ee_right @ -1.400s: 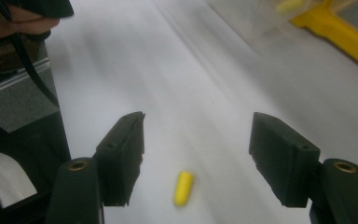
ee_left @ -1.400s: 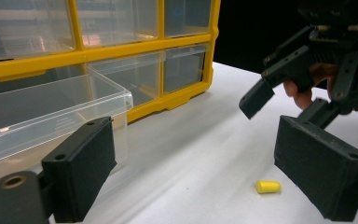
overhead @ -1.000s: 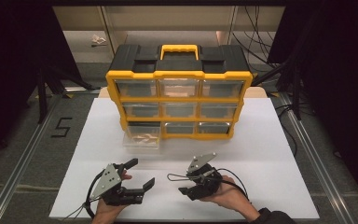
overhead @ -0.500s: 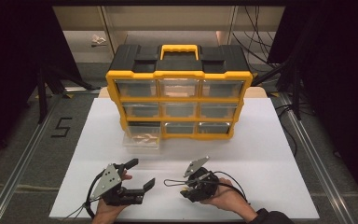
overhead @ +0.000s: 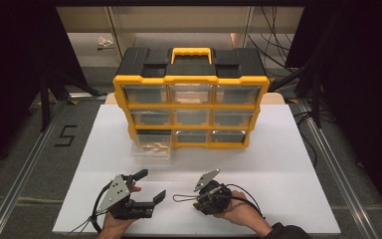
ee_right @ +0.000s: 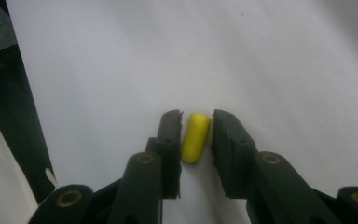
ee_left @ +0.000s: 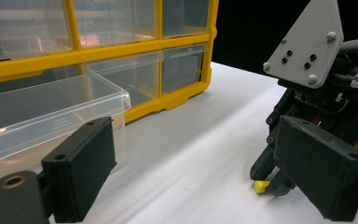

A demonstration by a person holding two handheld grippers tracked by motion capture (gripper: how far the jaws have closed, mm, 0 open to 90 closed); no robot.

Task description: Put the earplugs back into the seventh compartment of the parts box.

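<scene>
A small yellow cylinder [ee_right: 196,137] lies on the white table [overhead: 278,159], and in the left gripper view the yellow cylinder [ee_left: 261,186] peeks out under the other tool. My right gripper [ee_right: 196,135] points down at it. Its jaws have just been closing, with the piece between them; the pads stand almost against its sides and a thin sliver still shows at one side. From above, the right gripper [overhead: 199,201] is near the front edge. The left gripper [overhead: 150,184] rests wide open beside it, nothing between its jaws [ee_left: 200,186].
A yellow and black drawer organizer [overhead: 191,99] stands at the back of the table. Its bottom-left clear drawer [overhead: 151,149] is pulled out and holds tan pieces. That drawer [ee_left: 51,116] sits just ahead of my left gripper. Dark floor surrounds the table.
The right gripper's jaws have narrowed from wide apart to close around the yellow piece. The left gripper has stayed put.
</scene>
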